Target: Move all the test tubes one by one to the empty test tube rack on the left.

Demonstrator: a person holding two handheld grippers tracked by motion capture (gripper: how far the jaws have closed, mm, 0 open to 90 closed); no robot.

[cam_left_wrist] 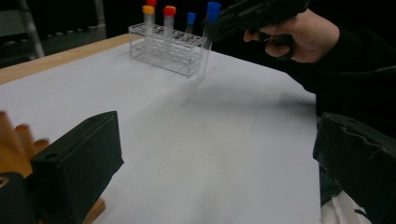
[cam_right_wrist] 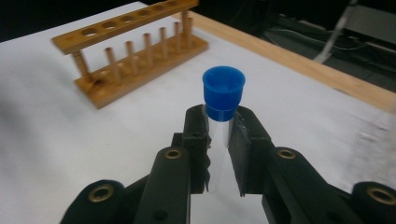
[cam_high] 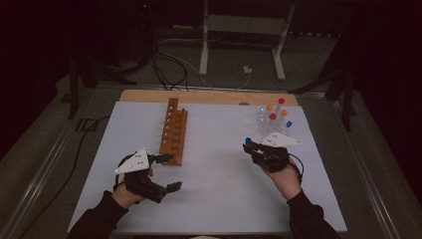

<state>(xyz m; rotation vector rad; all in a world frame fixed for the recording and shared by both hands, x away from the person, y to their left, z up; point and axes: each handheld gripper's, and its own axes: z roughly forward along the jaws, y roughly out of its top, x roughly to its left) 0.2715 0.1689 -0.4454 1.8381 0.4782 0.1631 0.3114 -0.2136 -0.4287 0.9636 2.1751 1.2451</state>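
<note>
My right gripper point(cam_high: 250, 147) point(cam_right_wrist: 219, 128) is shut on a clear test tube with a blue cap point(cam_right_wrist: 223, 91) point(cam_high: 248, 141), gripped just under the cap and held upright above the white sheet. In the left gripper view that tube point(cam_left_wrist: 204, 51) hangs beside the clear plastic rack point(cam_left_wrist: 163, 51) point(cam_high: 272, 122), which holds several tubes with red, orange and blue caps. A wooden tube rack point(cam_high: 173, 130) point(cam_right_wrist: 135, 51) stands left of centre, its holes unfilled. Near its front end my left gripper point(cam_high: 170, 172) point(cam_left_wrist: 217, 135) stands open with nothing between its jaws.
A white sheet point(cam_high: 219, 184) covers the wooden table point(cam_high: 209, 97), with open room between the two racks. Cables and a white stand's legs point(cam_high: 239, 45) lie on the floor behind the table. The person's dark sleeves come in from the bottom edge.
</note>
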